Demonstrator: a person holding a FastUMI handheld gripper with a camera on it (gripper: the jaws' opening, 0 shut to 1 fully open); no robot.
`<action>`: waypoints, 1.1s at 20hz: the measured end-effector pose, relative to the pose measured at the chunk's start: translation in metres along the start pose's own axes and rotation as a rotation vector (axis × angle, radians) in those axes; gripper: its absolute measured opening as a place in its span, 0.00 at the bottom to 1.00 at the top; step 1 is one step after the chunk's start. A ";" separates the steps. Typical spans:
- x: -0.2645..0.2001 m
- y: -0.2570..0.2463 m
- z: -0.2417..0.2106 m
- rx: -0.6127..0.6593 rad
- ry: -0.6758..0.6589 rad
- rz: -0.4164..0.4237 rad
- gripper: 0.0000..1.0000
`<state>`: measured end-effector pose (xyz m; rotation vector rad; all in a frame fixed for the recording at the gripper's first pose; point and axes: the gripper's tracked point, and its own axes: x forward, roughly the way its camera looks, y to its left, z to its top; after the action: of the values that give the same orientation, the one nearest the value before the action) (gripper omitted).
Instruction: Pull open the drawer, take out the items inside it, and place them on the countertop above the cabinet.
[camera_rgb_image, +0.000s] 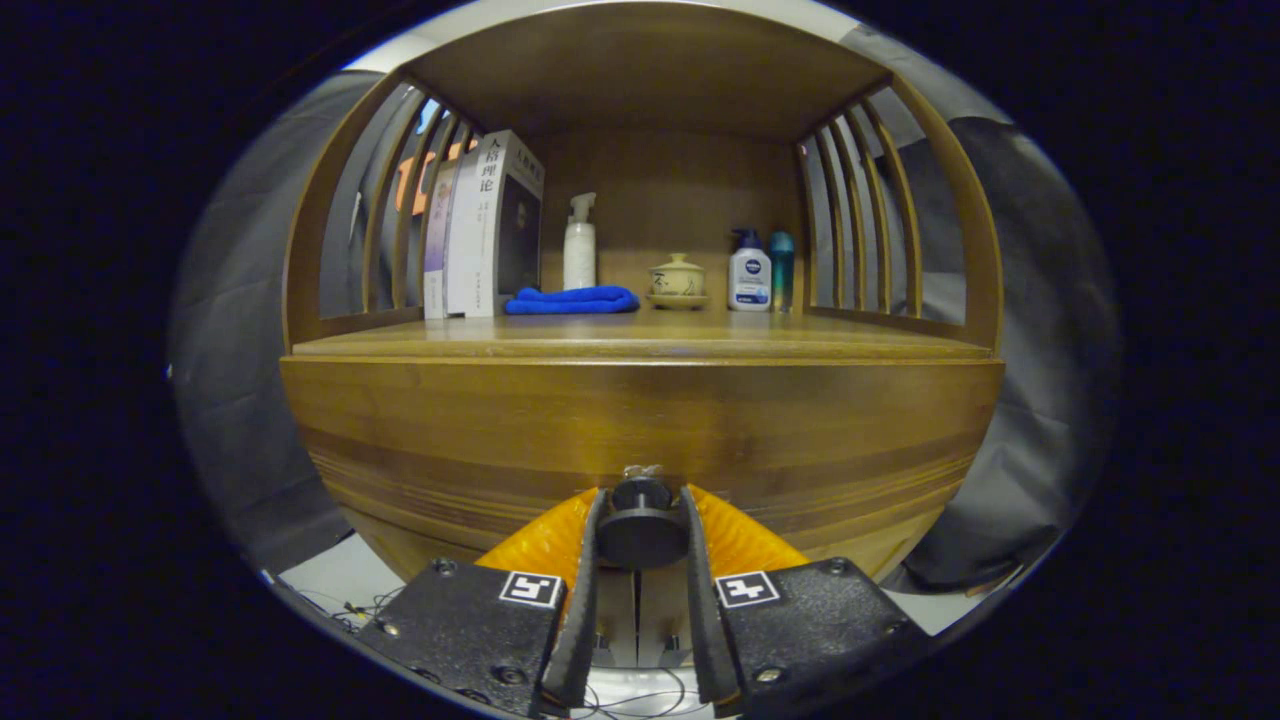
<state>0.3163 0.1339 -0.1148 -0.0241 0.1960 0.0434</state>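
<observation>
Gripper view: gripper (641, 512) fingers clenched on the dark round drawer knob (641, 528), one on each side, set for a straight pull. Drawer (640, 440) front shut, items inside hidden. Bench (640, 345) above carries books (487, 225), blue cloth (572, 300), bottles.
</observation>
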 end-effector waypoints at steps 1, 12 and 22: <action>-0.001 0.000 0.000 -0.001 0.004 0.002 0.42; -0.012 0.001 -0.004 -0.019 0.029 0.009 0.38; -0.055 0.004 -0.017 -0.021 0.032 0.026 0.38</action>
<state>0.2584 0.1350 -0.1210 -0.0433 0.2279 0.0714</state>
